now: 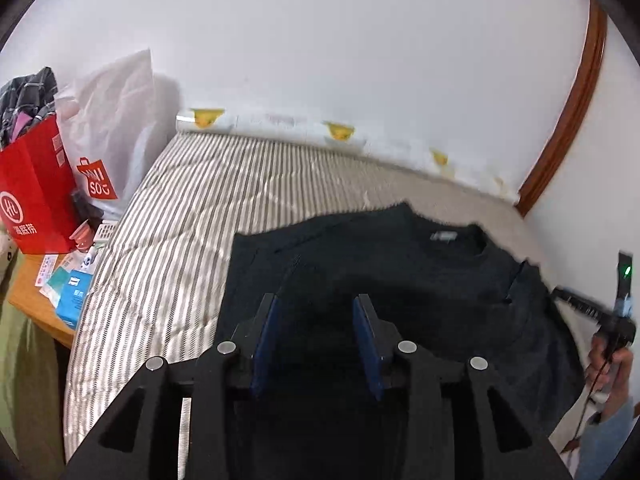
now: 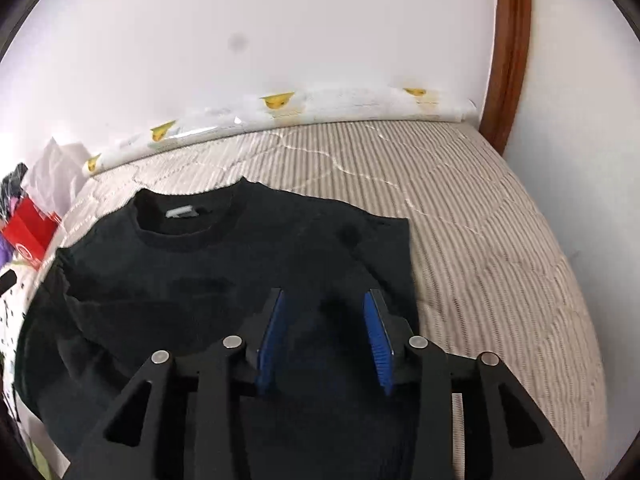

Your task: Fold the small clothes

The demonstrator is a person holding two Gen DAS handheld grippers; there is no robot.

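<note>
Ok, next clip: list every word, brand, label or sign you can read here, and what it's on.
"MINISO", partly creased: white plastic bag, on its red logo.
"HL" in a circle, with Chinese characters beneath it: red paper bag.
Neck label of the black sweater: too blurred to read.
Blue-and-white boxes on the side table: print too small to read.

The dark sweater (image 2: 224, 280) is matt knitted cloth on a bed (image 2: 480, 220) of ribbed striped fabric, beside a glossy red paper bag (image 1: 36, 196) and varnished wood trim (image 1: 572, 120).

left gripper (image 1: 316, 300) jaws apart | over black sweater (image 1: 400, 264) | striped bed (image 1: 192, 208)
</note>
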